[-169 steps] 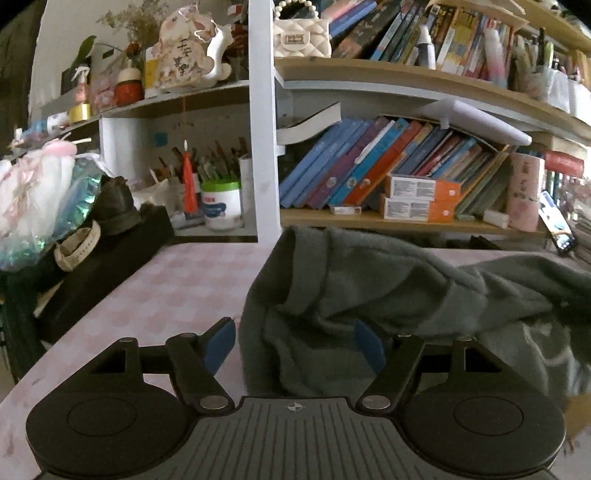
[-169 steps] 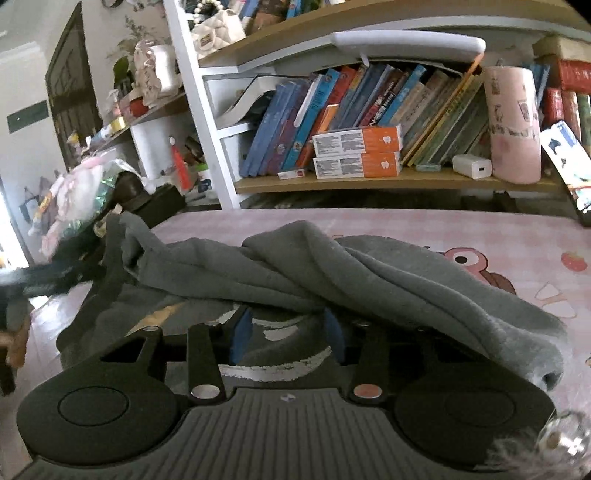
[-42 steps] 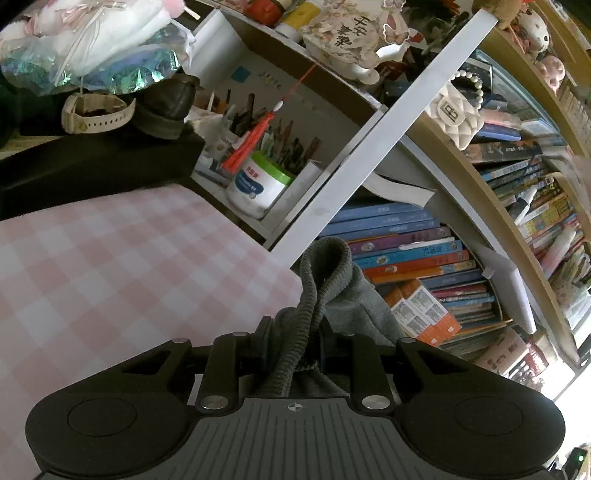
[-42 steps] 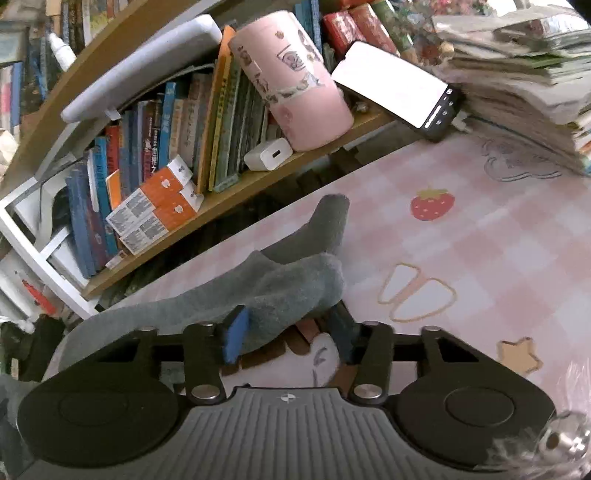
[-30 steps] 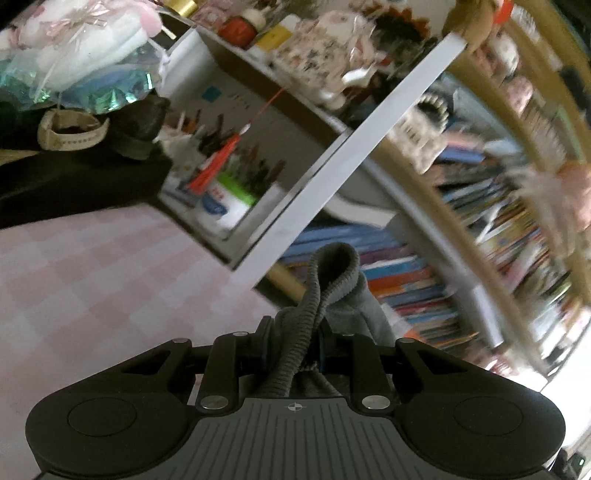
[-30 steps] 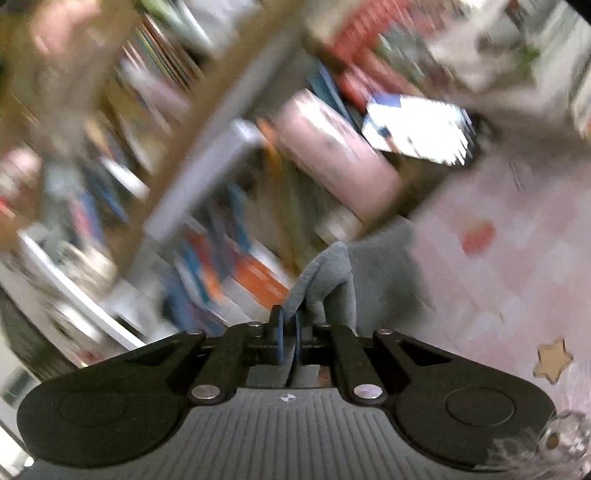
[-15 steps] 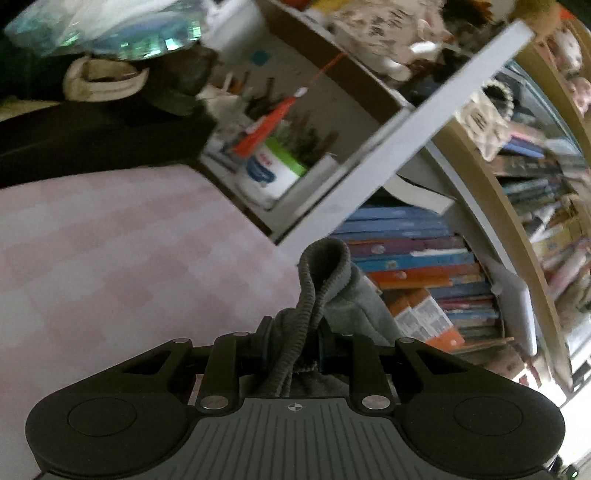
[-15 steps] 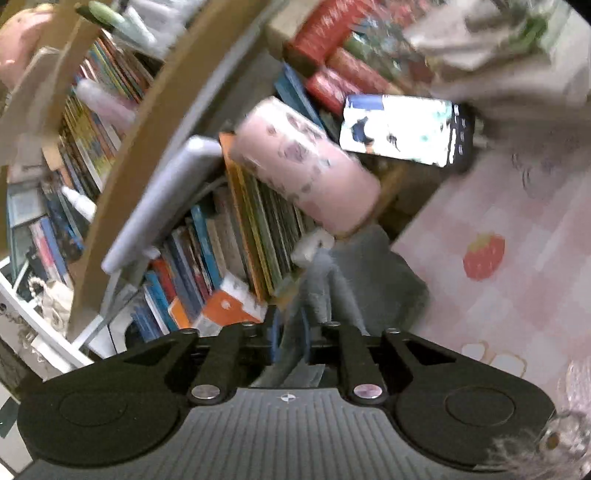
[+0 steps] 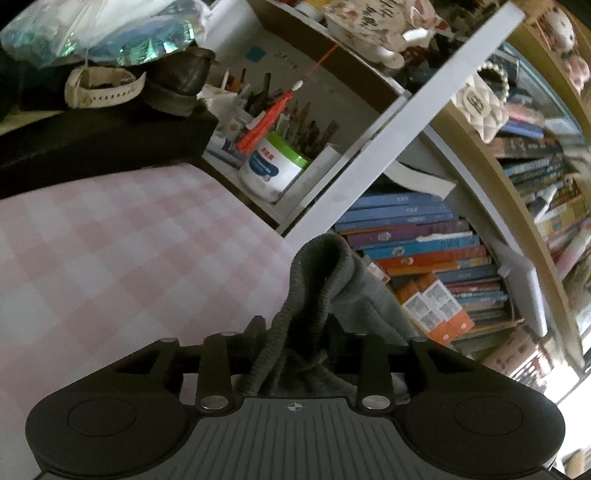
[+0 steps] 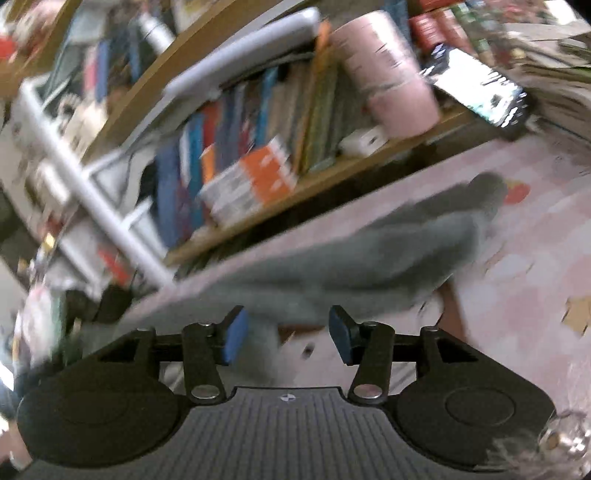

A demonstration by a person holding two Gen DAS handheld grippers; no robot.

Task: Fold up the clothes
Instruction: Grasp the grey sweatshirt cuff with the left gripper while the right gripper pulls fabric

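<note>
In the left wrist view, a table spread with a pink-and-white checked cloth (image 9: 122, 251) is seen running up to a white-framed bookshelf (image 9: 399, 136) along its far edge. In a shelf bay at that edge a white tub with a green lid (image 9: 271, 168) is set among pens and brushes, its red label too small to be read, and an orange tassel (image 9: 264, 123) is hung before it. A black block at the cloth's far left corner is topped by a cream watch (image 9: 103, 86) and an iridescent wrapped bundle (image 9: 99, 33). Stacked books (image 9: 413, 240) and two orange-and-white cartons (image 9: 436, 310) fill the next bay. The ribbed hem of a grey sweatshirt (image 9: 314, 280) is bunched between the fingers of the left gripper (image 9: 295, 332); its jaws have just been opening, and whether the pads still press the cloth cannot be told. In the blurred right wrist view, the sweatshirt (image 10: 388, 254) is laid along the cloth's far edge below the shelf, a strawberry print (image 10: 517, 192) showing just beyond it. A pink cylinder (image 10: 384, 77), a white charger (image 10: 364, 142) and a lit phone (image 10: 480, 88) are carried on the shelf. The right gripper (image 10: 288, 336) is spread, its jaws having just been opening, with grey cloth lying loose between the blue pads (image 10: 234, 338).
</note>
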